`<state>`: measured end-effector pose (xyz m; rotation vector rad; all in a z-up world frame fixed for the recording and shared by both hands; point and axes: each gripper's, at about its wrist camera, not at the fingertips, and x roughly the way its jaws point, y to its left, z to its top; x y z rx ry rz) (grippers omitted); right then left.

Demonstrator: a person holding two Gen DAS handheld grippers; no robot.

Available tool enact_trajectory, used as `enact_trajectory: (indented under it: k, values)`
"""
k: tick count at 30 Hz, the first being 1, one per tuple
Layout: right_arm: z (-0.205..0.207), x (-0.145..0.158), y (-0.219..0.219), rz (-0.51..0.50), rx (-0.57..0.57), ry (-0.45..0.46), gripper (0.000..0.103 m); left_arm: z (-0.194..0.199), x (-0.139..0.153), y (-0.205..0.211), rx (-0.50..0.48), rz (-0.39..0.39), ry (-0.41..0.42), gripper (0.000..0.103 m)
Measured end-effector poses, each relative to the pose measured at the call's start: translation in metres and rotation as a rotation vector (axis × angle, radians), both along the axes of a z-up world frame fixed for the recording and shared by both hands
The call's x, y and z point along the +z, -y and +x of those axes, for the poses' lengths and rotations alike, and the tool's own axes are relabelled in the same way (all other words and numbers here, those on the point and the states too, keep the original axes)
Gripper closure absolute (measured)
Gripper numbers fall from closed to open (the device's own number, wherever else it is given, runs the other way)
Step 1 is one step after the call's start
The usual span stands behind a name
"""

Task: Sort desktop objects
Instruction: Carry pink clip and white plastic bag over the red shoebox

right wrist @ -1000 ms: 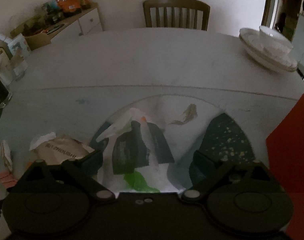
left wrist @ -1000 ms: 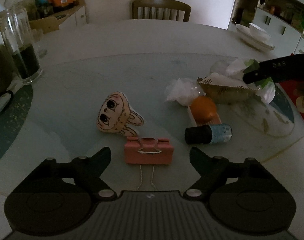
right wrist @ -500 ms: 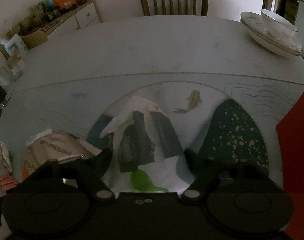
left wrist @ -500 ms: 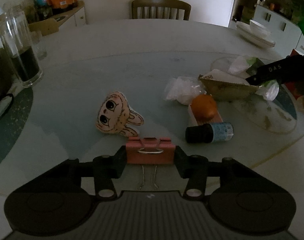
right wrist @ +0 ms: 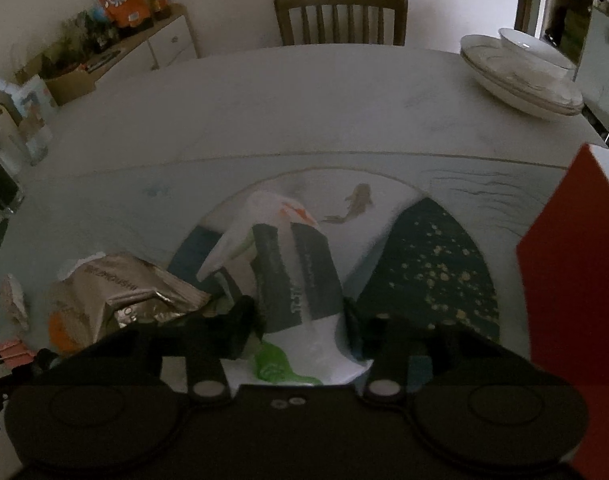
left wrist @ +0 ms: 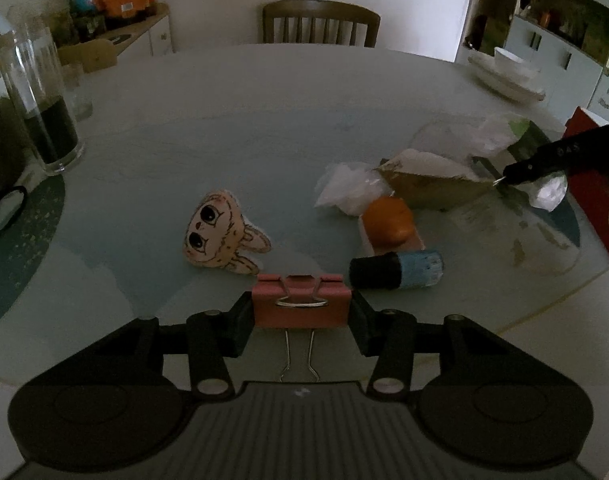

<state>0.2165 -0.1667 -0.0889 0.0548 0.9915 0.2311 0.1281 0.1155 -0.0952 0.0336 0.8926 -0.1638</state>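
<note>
Between my left gripper's (left wrist: pixel 302 314) pads sits the pink metal binder clip (left wrist: pixel 301 305), pinched across its long axis, wire handles pointing back at six o'clock. At two o'clock lies the blue-labelled little bottle (left wrist: pixel 396 270) on its side. My right gripper (right wrist: pixel 300 324) is pressed onto a white-and-grey plastic wrapper (right wrist: pixel 294 276) at twelve o'clock. Beneath is a round glass-topped table (left wrist: pixel 264 112), with a wooden chair (left wrist: pixel 321 22) beyond.

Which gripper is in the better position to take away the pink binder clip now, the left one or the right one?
Left. The left gripper is already shut on the pink binder clip, one finger on each side. The right gripper is busy closing on the white wrapper.
</note>
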Motion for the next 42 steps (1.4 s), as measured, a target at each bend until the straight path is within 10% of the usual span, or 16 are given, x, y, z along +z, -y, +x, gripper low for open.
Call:
enact_trajectory:
  k: [42]
  values:
    - [-0.100, 0.111, 0.155, 0.105, 0.016, 0.091, 0.058, -0.012, 0.114, 0.207, -0.268, -0.108, 0.120, 0.055]
